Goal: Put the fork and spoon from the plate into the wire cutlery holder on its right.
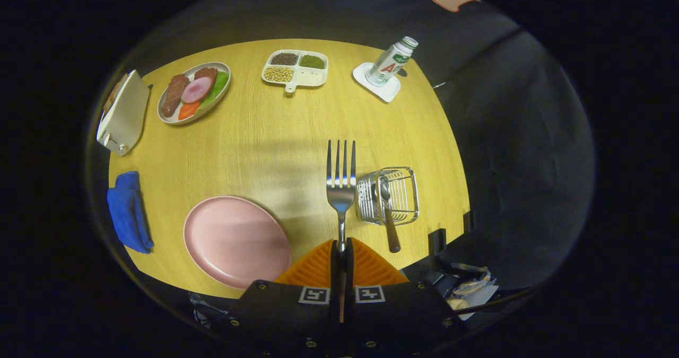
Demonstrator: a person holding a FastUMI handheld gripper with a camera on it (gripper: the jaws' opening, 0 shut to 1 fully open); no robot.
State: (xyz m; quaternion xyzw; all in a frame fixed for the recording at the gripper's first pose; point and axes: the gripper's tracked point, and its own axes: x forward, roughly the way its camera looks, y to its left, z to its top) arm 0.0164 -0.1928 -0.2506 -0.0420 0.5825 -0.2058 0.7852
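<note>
The gripper is pinching the fork by its handle, tines pointing to twelve o'clock, above the table between the empty pink plate and the wire cutlery holder at three o'clock. The spoon seems already in the holder, handle poking out toward six. I'd swing right, tip the fork upright over the basket's opening, and release low to avoid knocking the spoon.

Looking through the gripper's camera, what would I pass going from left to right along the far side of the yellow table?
Toaster → plate of food → divided tray of beans → bottle on its coaster. Nearer, the gripper is shut on the fork.
</note>
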